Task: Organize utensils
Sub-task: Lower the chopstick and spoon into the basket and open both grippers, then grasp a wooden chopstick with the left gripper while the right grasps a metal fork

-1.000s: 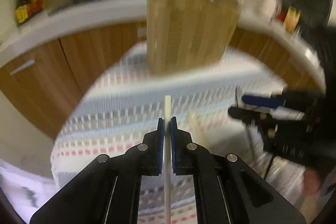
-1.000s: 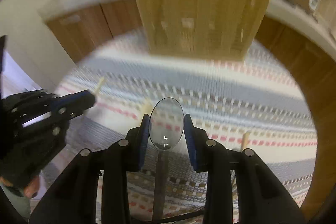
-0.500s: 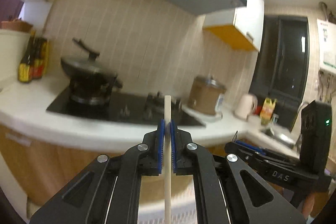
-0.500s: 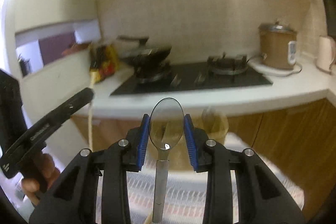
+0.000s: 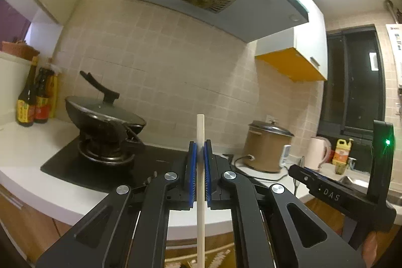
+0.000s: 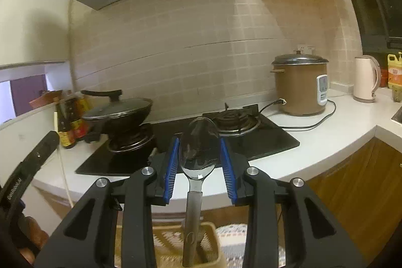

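My left gripper (image 5: 200,150) is shut on a pale wooden chopstick (image 5: 200,192) that stands upright, its tip above the pads. My right gripper (image 6: 199,155) is shut on a metal spoon (image 6: 198,142), bowl up between the blue pads, handle hanging down. Below the spoon a woven utensil holder (image 6: 163,240) shows between the fingers. The right gripper shows at the right of the left wrist view (image 5: 326,190). The left gripper (image 6: 30,167) shows at the left of the right wrist view with the chopstick (image 6: 55,117).
Both views look level at a kitchen counter (image 6: 326,135). A black hob (image 6: 263,140) carries a lidded wok (image 5: 105,117). Sauce bottles (image 5: 32,104) stand left, a brown rice cooker (image 6: 299,87) and white kettle (image 6: 365,78) right. A patterned mat (image 6: 236,243) lies below.
Both grippers have tilted up from looking down at the patterned mat and holder to looking level at the hob and wall. Each keeps its utensil.
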Tool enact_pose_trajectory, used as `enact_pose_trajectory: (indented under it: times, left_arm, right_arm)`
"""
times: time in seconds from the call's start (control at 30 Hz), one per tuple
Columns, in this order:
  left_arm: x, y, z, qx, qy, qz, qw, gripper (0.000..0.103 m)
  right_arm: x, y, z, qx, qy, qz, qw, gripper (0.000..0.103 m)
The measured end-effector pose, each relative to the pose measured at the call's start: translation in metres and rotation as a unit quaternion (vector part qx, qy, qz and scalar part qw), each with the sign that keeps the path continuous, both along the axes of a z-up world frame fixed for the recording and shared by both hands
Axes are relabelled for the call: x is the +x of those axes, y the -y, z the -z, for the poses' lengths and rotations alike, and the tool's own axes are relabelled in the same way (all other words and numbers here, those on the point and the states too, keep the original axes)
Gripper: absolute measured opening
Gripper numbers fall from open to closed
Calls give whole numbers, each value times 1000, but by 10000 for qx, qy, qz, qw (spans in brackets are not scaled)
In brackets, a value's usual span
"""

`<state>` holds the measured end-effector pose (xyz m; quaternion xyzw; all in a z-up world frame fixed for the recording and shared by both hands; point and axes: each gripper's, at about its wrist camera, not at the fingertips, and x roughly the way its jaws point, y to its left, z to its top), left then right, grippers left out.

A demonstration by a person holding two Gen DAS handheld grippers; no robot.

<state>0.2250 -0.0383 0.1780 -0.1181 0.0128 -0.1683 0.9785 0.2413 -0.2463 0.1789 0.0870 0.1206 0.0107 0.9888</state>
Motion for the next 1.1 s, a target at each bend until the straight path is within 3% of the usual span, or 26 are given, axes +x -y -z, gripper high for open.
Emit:
enact_pose_trajectory:
  times: [0.23,0.5,0.6,0.67,0.7,0.8,1.0,1.1]
  left_arm:
    - [21,-2,33,-42,6,-81,10000,4]
    - [22,-12,52,-12,-259,-175,9995,5]
    - [18,-20,51,19,-464,-41,9989,23]
    - [10,-24,50,23,-571,55,9984,32]
    - [6,-26,48,38,-619,114,9980,36]
    - [-15,-35,40,135,-821,257,9962,40]
    - [-58,-41,23,535,-1719,687,9813,43]
    - [-76,-35,26,944,-2376,990,9617,49]
  right_arm:
    - [15,-5,32,-149,-16,41,9999,30]
    - [1,-16,44,-383,-36,34,9993,31]
    - [-10,-14,44,-318,-169,-95,9993,31]
    - [-22,-11,43,-241,-262,-208,9991,43]
    - [-29,-10,43,-209,-271,-234,9991,57]
    - [-56,-8,37,-234,-374,-364,9984,58]
    - [-112,-2,21,-324,-877,-447,9946,58]
    - [-136,-3,23,-432,-1415,-548,9875,58]
